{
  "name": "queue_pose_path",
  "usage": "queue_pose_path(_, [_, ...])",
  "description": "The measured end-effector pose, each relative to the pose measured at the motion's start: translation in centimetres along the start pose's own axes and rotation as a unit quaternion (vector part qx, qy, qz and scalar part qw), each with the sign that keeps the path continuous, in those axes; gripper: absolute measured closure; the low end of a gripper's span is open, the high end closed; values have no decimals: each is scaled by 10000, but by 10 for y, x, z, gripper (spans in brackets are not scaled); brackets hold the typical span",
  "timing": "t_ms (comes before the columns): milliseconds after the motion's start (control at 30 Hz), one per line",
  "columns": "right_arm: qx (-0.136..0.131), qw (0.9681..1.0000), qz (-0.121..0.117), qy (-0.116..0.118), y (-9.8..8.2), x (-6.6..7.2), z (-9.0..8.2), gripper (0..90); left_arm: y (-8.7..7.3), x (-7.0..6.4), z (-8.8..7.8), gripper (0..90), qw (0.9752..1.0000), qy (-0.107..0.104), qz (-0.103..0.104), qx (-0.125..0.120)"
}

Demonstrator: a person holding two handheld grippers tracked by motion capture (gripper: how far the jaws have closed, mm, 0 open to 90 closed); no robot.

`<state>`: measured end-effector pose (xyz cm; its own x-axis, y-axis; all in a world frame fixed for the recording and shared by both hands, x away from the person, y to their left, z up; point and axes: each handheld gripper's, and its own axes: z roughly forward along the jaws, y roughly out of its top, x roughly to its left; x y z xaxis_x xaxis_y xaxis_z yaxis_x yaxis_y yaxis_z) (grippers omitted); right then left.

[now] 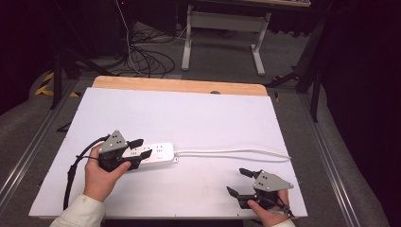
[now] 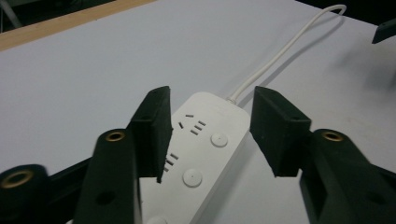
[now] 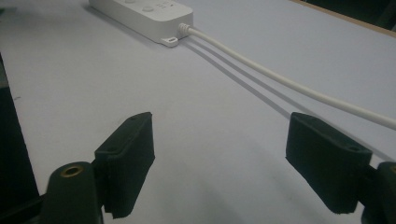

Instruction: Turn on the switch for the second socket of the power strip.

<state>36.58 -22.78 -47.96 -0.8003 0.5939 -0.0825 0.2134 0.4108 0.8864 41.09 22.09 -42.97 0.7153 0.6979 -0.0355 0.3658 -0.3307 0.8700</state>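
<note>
A white power strip (image 1: 152, 154) lies flat on the white tabletop (image 1: 189, 113) at the left. Its white cable (image 1: 227, 152) runs right across the table. My left gripper (image 1: 143, 147) straddles the strip's near end. In the left gripper view the strip (image 2: 205, 149) sits between the two pads: the left pad (image 2: 154, 126) is at its edge, the right pad (image 2: 275, 126) stands a little off its side. My right gripper (image 1: 235, 180) rests open near the front right edge, with only bare table between its jaws (image 3: 219, 154). The strip (image 3: 140, 9) and cable (image 3: 280, 79) lie ahead of it.
A wooden strip (image 1: 179, 85) borders the table's far edge. Beyond it, on the floor, are a tangle of black cables (image 1: 146, 59) and the white legs of a desk frame (image 1: 257, 52). Metal rails run along both sides of the table.
</note>
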Motion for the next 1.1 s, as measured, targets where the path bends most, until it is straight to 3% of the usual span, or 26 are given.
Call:
queue_pose_path(200, [2,10000,-6,3,0,0,0,244,-1,2,4,888,9999,65,4,78])
queue_pose_path(300, [0,10000,-14,3,0,0,0,243,-2,3,5,898,9999,-43,-46,138])
queue_pose_path(467, [0,10000,-12,6,0,0,0,244,-2,5,7,898,9995,49,-27,312])
queue_pose_path(533, [2,10000,-17,8,0,0,0,244,-3,5,9,898,9990,-11,-116,425])
queue_pose_path(567, [1,10000,-18,11,0,0,0,244,-3,7,12,898,9980,-105,-177,601])
queue_pose_path(633, [2,10000,-20,9,0,0,0,244,-3,8,14,895,9972,-183,-216,688])
queue_pose_path(667, [3,10000,-18,13,0,0,0,245,-4,9,16,881,9967,-62,-124,796])
queue_pose_path(767, [24,10000,-14,25,0,0,0,245,-5,9,18,883,9955,-106,-208,915])
queue_pose_path(800, [25,10000,-13,40,0,0,0,246,-5,10,20,895,9941,-106,-330,1031])
queue_pose_path(1100, [25,10000,-5,55,0,0,1,247,-6,8,27,899,9896,-146,-308,1398])
